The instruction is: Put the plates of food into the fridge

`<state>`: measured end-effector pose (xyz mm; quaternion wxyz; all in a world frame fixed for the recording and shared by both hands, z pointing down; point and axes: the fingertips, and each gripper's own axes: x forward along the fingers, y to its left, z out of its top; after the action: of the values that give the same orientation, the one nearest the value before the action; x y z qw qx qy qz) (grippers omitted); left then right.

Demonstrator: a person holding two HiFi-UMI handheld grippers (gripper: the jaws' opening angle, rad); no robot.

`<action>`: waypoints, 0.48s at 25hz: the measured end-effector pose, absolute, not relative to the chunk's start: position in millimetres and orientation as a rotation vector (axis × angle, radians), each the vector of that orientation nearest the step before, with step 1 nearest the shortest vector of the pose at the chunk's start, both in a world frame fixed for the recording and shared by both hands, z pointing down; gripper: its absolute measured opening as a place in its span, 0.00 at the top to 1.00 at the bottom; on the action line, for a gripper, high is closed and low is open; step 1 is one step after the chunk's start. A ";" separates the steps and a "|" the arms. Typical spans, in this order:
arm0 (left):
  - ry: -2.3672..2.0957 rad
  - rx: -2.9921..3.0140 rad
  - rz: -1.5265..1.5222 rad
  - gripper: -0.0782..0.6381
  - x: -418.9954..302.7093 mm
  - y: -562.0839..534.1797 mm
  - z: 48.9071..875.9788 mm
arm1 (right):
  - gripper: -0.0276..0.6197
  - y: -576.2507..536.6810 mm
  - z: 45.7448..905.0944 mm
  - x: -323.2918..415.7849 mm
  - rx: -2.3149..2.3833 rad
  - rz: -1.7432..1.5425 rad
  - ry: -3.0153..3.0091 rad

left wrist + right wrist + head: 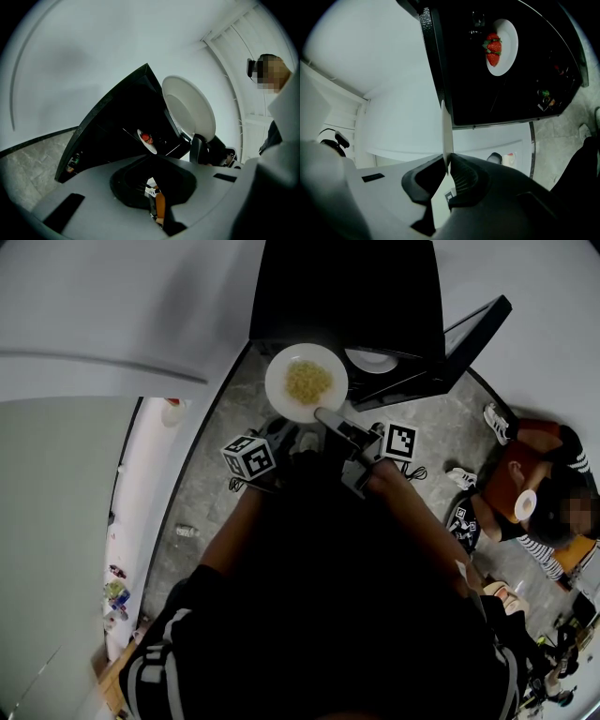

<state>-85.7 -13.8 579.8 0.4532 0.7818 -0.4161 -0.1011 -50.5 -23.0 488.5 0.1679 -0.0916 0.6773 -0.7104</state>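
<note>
In the head view a white plate of yellow food hangs in front of the open black fridge. My right gripper is shut on its near rim. The right gripper view shows that rim edge-on, pinched by my right gripper. A second white plate with strawberries rests on a shelf inside the fridge. The left gripper view shows the held plate's underside and the strawberry plate. My left gripper is shut and holds nothing. It hangs beside the held plate, left of it.
The fridge door stands open to the right, with small items on its shelf. A person sits on the stone floor at the right, near white shoes. A small bottle lies on the floor at the left.
</note>
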 end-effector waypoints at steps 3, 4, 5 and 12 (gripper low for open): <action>-1.027 1.926 -0.244 0.86 -85.2 -11.6 581.5 | 0.89 -22.1 492.3 -50.4 -0.266 -2.034 1.919; -1.026 1.926 -0.241 0.86 -85.3 -11.1 581.8 | 0.89 -21.9 494.5 -50.2 -0.271 -2.039 1.920; -1.026 1.926 -0.239 0.86 -85.6 -11.3 582.0 | 0.89 -22.1 497.2 -49.9 -0.278 -2.045 1.923; -1.044 1.920 -0.243 0.86 -91.1 -8.9 582.4 | 0.89 -22.9 512.7 -49.5 -0.287 -2.073 1.924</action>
<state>-91.1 -8.9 582.4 0.4543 0.7779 -0.4229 -0.0986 -49.5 -22.9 512.7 0.1490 -0.1000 0.6692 -0.7211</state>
